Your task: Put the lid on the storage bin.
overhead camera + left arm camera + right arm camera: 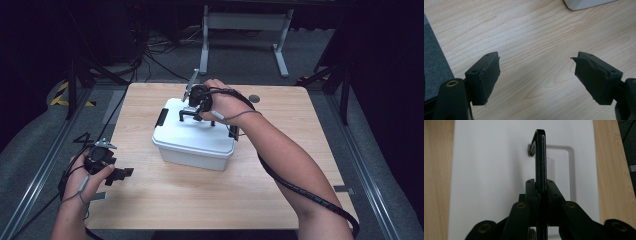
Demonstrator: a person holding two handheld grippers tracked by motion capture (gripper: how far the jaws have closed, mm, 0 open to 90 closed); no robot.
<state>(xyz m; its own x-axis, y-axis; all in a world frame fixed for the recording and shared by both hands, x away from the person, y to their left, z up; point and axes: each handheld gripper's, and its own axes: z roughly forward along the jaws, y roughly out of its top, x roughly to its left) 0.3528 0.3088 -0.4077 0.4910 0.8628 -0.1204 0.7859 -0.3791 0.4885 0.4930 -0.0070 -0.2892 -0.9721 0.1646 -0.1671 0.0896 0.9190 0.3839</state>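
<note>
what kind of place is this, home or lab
Most likely a lab or recording studio, not a home: a bare light wooden table stands on grey carpet amid black cables and dark stands, and a white metal frame stands behind it.

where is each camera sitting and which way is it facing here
High view: above the person's side, looking forward and down on the wooden table; both forearms, left gripper and right gripper show.
Left gripper view: rides the left gripper, facing down on bare tabletop; its jaws stand wide apart.
Right gripper view: rides the right gripper, looking along the white box lid; its jaws pinch the black handle.
Shared: the white box appears in all three.
</note>
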